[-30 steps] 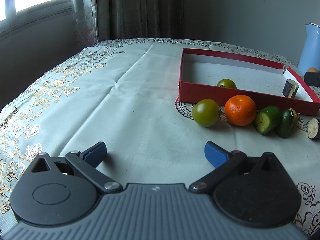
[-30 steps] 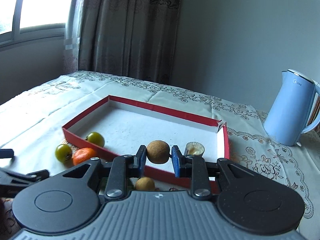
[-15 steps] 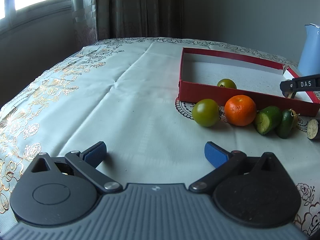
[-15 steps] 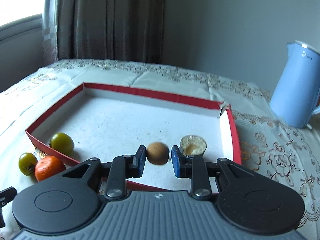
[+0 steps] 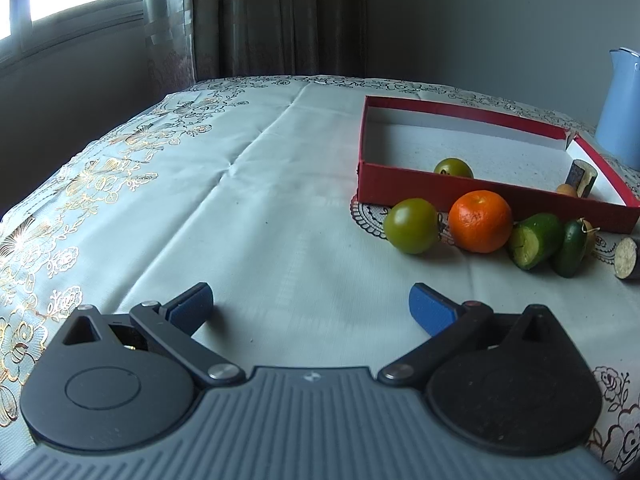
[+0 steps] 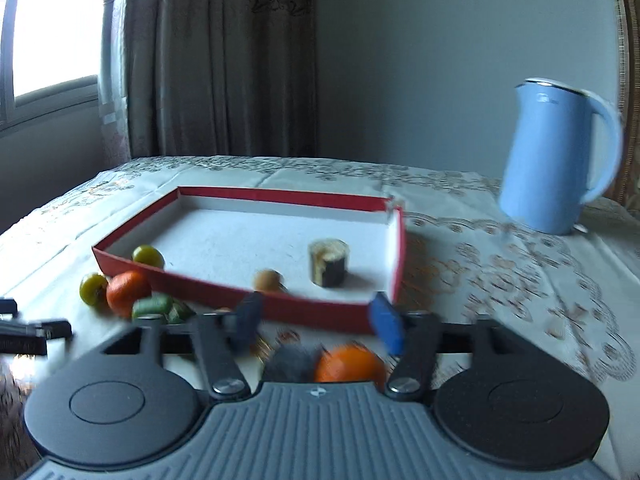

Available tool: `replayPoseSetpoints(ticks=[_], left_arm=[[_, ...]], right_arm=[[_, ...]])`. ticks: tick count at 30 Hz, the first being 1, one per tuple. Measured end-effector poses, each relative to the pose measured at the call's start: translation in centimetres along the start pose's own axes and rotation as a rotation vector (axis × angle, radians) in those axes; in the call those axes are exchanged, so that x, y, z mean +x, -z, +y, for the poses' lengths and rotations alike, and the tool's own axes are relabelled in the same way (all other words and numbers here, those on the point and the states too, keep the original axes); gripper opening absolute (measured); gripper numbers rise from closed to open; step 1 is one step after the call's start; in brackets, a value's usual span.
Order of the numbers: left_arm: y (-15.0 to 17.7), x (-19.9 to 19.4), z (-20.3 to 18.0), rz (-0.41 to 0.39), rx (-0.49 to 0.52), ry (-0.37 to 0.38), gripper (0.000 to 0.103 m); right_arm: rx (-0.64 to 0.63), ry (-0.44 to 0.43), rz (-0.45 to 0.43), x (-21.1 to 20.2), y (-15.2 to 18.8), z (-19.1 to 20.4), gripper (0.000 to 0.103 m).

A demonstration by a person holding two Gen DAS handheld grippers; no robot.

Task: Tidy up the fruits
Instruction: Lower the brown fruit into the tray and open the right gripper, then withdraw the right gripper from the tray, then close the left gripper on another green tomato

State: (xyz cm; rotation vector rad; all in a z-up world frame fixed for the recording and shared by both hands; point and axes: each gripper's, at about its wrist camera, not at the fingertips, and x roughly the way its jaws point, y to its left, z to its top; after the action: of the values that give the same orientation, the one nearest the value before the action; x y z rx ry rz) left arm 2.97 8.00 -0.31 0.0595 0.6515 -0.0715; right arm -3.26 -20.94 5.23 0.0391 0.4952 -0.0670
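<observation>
Two round fruits (image 6: 148, 256), cardboard tray (image 6: 248, 298)

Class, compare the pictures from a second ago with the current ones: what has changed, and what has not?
The right gripper let go of the small brown fruit, now lying in the red box, and opened, pulling back. The left gripper stays open; the other fruits are unmoved.

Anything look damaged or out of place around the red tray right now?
The red tray has a split far-right corner, where the wall flap gapes open. Otherwise several fruits sit outside its near wall: a green tomato, an orange and cucumber pieces. Nothing spilled.
</observation>
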Motion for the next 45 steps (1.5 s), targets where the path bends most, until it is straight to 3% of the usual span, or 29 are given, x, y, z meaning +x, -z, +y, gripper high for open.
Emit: replayPoseSetpoints(ticks=[1, 7, 11, 15, 27, 36, 41, 45], left_arm=[[0.0, 0.0, 0.0, 0.0, 0.0, -0.001, 0.103], [0.0, -0.1, 0.0, 0.001, 0.002, -0.003, 0.103], [0.0, -0.1, 0.0, 0.002, 0.002, -0.002, 0.103], [0.0, -0.2, 0.0, 0.003, 0.002, -0.003, 0.103], [-0.9, -0.5, 0.5, -0.018, -0.046, 0.019, 0.103], [-3.1, 0.0, -2.8, -0.092, 0.089, 0.029, 0.103], [-3.5, 1.3, -2.9, -0.071, 0.077, 0.07, 0.103], [-3.6, 2.7, -2.4, -0.002, 0.049, 0.096, 0.08]], right_arm=[[0.002, 0.014, -0.017, -0.9, 0.8, -0.5, 0.082], [0.099, 0.085, 0.009, -2.7, 4.2, -4.1, 0.082], [0.133, 0.118, 0.135, -1.0, 4.6, -5.5, 0.085], [0.086, 0.183, 0.209, 0.2, 4.8, -4.6, 0.103], [0.122, 0.167, 0.217, 0.2, 5.0, -5.2, 0.103], [0.122, 0.168, 0.217, 0.2, 5.0, -5.2, 0.103], [0.121, 0.168, 0.217, 0.2, 5.0, -5.2, 0.103], [0.121, 0.168, 0.217, 0.2, 5.0, -5.2, 0.103]])
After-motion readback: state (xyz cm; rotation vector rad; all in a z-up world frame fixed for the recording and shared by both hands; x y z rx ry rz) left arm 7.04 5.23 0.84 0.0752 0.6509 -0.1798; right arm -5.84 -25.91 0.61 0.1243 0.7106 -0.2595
